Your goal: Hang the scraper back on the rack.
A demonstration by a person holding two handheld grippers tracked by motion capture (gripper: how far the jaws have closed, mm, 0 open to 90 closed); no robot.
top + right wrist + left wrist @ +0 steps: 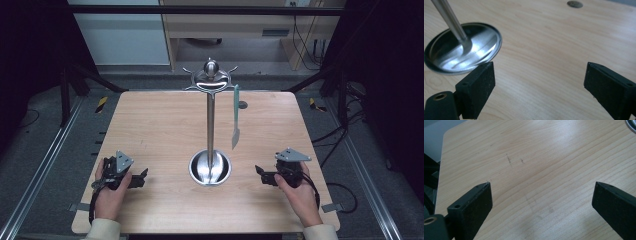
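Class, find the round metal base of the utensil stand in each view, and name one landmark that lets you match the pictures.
High view: the base sits at the table's centre front, between the grippers.
Left gripper view: a sliver of its rim at the top right corner.
Right gripper view: upper left, with the pole rising from it.
Shared landmark: the wooden table.

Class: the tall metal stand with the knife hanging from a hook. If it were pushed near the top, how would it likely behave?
The stand would probably tip: its pole is tall and thin over a small round base. The polished metal looks slippery. The hanging knife would likely swing.
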